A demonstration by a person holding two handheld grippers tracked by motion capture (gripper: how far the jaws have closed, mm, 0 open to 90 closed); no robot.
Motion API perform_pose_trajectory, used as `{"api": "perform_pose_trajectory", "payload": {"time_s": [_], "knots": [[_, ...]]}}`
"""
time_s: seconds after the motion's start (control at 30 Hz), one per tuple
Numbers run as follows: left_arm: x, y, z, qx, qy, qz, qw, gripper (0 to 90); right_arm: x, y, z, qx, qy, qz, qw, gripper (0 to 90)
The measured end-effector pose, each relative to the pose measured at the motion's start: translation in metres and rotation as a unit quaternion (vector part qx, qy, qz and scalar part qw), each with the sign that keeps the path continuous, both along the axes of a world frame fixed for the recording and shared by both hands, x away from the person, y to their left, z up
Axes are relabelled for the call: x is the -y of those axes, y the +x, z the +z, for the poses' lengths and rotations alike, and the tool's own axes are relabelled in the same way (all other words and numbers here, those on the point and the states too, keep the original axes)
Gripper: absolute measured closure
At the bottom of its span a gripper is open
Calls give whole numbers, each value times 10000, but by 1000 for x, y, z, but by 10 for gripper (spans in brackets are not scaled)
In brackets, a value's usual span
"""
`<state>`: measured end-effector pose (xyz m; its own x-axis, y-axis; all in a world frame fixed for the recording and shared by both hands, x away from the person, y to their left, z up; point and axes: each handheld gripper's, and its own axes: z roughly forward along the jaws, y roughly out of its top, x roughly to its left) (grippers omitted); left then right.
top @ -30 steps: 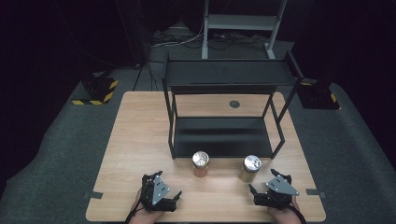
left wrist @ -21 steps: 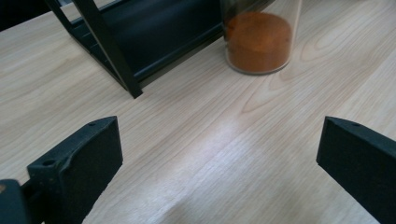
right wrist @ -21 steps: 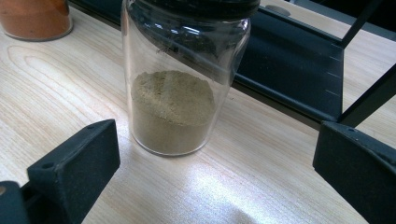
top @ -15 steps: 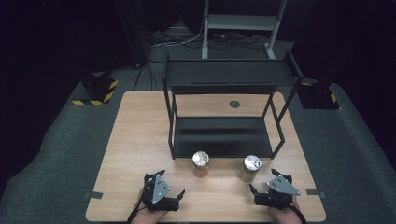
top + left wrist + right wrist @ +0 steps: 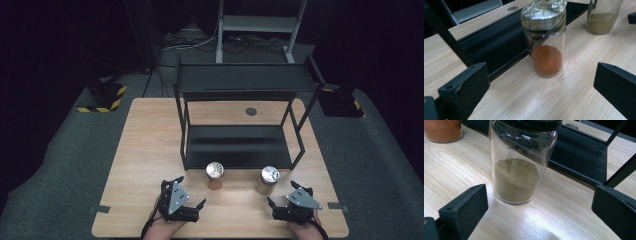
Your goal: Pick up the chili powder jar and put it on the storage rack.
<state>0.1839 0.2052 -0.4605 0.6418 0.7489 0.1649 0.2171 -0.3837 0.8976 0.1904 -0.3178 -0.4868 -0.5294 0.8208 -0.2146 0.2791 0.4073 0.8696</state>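
Two glass jars with silver lids stand upright on the wooden table [image 5: 150,150] just in front of a black two-tier metal shelf [image 5: 240,140]. The left jar [image 5: 214,175] [image 5: 545,42] holds orange-red powder. The right jar [image 5: 268,180] [image 5: 520,162] holds tan powder. My left gripper [image 5: 191,191] [image 5: 539,92] is open near the table's front edge, short of the orange jar and apart from it. My right gripper [image 5: 282,194] [image 5: 539,212] is open too, just short of the tan jar, nothing between its jaws.
The shelf's lower tier [image 5: 235,145] lies bare right behind the jars; its upper tier [image 5: 245,77] overhangs it. A dark round mark [image 5: 251,111] sits on the table behind the shelf. A grey rack [image 5: 260,25] and cables stand on the floor beyond.
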Motion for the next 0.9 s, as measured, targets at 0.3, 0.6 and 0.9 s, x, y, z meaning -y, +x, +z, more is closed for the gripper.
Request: {"api": "perform_pose_trajectory", "payload": {"time_s": [0.3,0.6,0.9], "knots": [[6,12,3,-39,-139,-78,9999,4,0,0,0,-14,19,-10,10000,0],[16,23,5,-16,-271,-135,9995,4,0,0,0,-7,2,6,10000,0],[20,35,3,-79,-473,-181,9987,4,1,0,0,-19,24,1,10000,0]]}}
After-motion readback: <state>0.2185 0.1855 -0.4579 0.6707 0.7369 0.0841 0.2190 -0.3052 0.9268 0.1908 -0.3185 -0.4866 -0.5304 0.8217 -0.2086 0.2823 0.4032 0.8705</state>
